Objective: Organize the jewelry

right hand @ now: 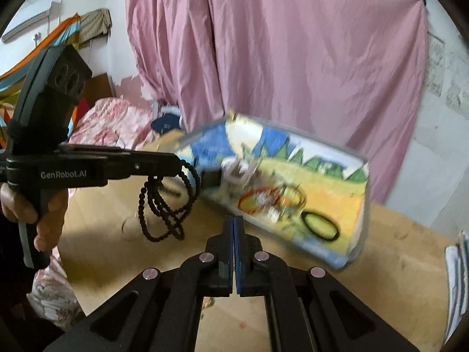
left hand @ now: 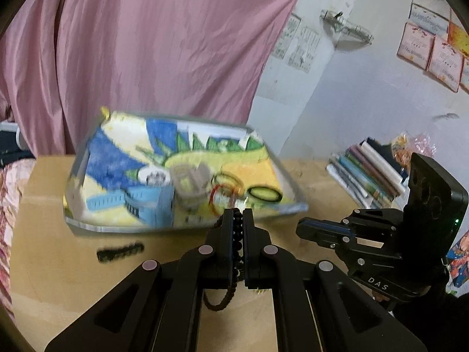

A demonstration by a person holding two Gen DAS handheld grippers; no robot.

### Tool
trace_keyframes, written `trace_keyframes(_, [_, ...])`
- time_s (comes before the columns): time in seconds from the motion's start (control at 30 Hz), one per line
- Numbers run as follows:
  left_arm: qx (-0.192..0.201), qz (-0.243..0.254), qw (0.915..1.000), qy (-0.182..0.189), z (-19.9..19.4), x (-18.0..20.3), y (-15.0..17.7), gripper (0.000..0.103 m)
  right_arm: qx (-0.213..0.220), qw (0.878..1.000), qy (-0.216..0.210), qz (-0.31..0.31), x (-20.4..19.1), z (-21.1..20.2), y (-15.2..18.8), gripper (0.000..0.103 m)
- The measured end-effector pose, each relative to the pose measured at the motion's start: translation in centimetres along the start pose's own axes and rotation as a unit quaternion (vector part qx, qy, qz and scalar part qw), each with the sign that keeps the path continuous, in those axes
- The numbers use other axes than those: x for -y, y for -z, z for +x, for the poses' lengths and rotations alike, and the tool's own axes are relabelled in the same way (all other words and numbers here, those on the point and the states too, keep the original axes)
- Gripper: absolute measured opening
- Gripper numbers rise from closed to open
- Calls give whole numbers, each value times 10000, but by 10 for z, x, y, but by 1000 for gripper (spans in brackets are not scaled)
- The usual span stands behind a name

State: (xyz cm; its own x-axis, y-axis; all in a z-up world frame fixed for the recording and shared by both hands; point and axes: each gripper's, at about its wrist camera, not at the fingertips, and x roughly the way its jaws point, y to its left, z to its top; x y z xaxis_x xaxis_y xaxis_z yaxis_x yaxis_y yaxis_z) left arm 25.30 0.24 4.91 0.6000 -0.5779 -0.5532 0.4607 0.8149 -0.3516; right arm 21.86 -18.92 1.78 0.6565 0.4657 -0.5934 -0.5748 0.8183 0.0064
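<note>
Beads (right hand: pixel 164 205), a black string of them, hang in loops from the left gripper (left hand: pixel 237 214), whose fingers are clamped on the strand. In the left wrist view the strand runs between the two fingers and a loop sags below them; in the right wrist view the loops dangle clear above the table (right hand: pixel 404 252), just left of the tray (right hand: pixel 359 234). A hand (right hand: pixel 35 214) grips the left gripper's handle at the left edge of that view.

The tray is the landmark: a shallow clear one with a bright blue, yellow and green lining, blurred in both views. It appears tilted in the right wrist view, but the blur leaves this unsure. On the tray lie a black ring (left hand: pixel 265 193) near its front right corner, a red bangle (right hand: pixel 258 201) just left of the ring, and a blue strap (left hand: pixel 137 198) with a pale round piece toward the tray's left side. Small clear and silvery items crowd the tray's middle; I cannot tell what they are.

The right gripper (right hand: pixel 234 220) sits in front of the tray's near edge, its fingers pressed together with nothing between them.

A small dark item (left hand: pixel 120 252) lies on the table in front of the tray's left side, too blurred to name. Books (left hand: pixel 366 173) are stacked right of the tray. A pink curtain (right hand: pixel 293 58) hangs behind the tray.
</note>
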Motion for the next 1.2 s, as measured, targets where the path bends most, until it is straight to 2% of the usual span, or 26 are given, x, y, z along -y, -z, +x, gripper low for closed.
trace_keyframes(0.1, [183, 88, 9998, 25, -4, 6, -13, 3, 103, 9999, 33, -10, 3, -4, -8, 1])
trace_keyframes(0.2, [203, 111, 9997, 41, -2, 8, -15, 3, -74, 10000, -19, 10, 4, 3, -2, 1])
trace_keyframes(0.47, [-208, -89, 9997, -44, 16, -7, 7, 3, -841, 9947, -349, 475, 15, 46, 30, 1])
trace_keyframes(0.6, [-429, -289, 9986, -83, 24, -20, 23, 3, -1047, 9919, -511, 509, 11, 53, 42, 4])
trace_keyframes(0.73, [-550, -392, 9977, -84, 26, -25, 34, 3, -1150, 9901, -660, 455, 1, 51, 54, 28])
trace_keyframes(0.77, [-557, -413, 9976, -84, 26, -26, 36, 3, -1174, 9897, -688, 443, -1, 52, 56, 31])
trace_keyframes(0.87, [-578, -494, 9971, -89, 23, -28, 43, 3, -1294, 9886, -733, 230, -14, 54, 62, 31])
trace_keyframes(1.0, [-631, -586, 9962, -152, 19, -32, 50, 3, -1300, 9897, -594, -69, -24, 56, 62, 29])
trace_keyframes(1.03, [-637, -602, 9960, -159, 20, -33, 50, 3, -1298, 9899, -546, -158, -27, 56, 62, 21])
trace_keyframes(1.07, [-635, -614, 9960, -161, 19, -33, 51, 3, -1299, 9899, -510, -252, -29, 57, 62, 9])
trace_keyframes(1.2, [-637, -585, 9961, -183, 17, -33, 51, 3, -1334, 9883, -550, -491, -36, 58, 62, 4])
